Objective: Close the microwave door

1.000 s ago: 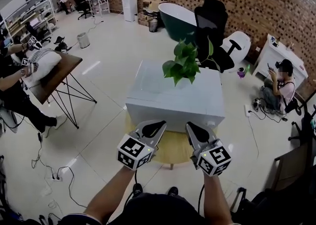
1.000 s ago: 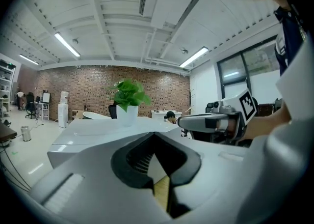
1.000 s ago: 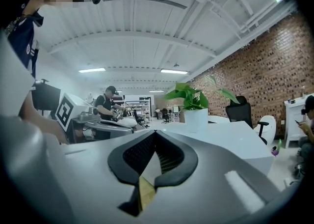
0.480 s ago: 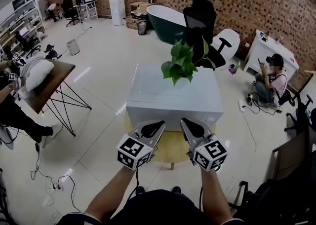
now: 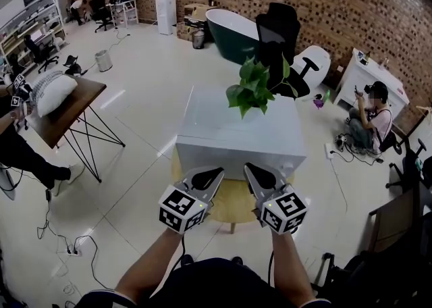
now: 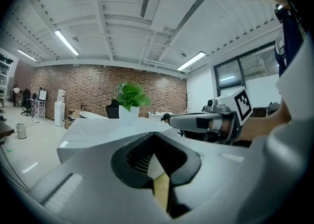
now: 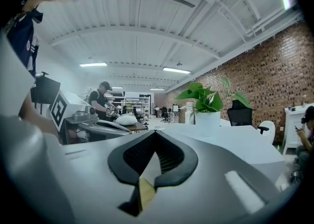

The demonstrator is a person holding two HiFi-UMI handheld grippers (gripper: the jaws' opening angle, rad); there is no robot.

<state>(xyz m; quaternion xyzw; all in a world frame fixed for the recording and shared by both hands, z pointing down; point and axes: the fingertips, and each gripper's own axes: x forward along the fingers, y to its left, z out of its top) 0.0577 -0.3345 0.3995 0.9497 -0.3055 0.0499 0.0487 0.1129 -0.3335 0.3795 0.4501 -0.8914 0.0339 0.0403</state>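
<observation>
left gripper [image 5: 210, 177]: jaws pressed together with nothing in them, just the hollow between the black pads. It's hovering and not touching anything.
microwave [image 5: 236, 131]: this is the pale grey boxy microwave, just past both sets of jaw tips and a bit below them, on a round wooden table [image 5: 233, 207]. Its front faces me. I can't see a door swung out from up here and it looks flush, but I honestly can't tell.
plant [image 5: 255, 87]: a leafy green plant in a white pot on the microwave's top, well beyond the jaws.
right gripper [image 5: 258, 175]: same deal, jaws closed on nothing, beside the left one but apart from it.
what could bite me: if I push the front too hard or too high, the box might slide on the table and wobble that pot. Closed tips are a small contact point too, so they could skid off the smooth face.
</observation>
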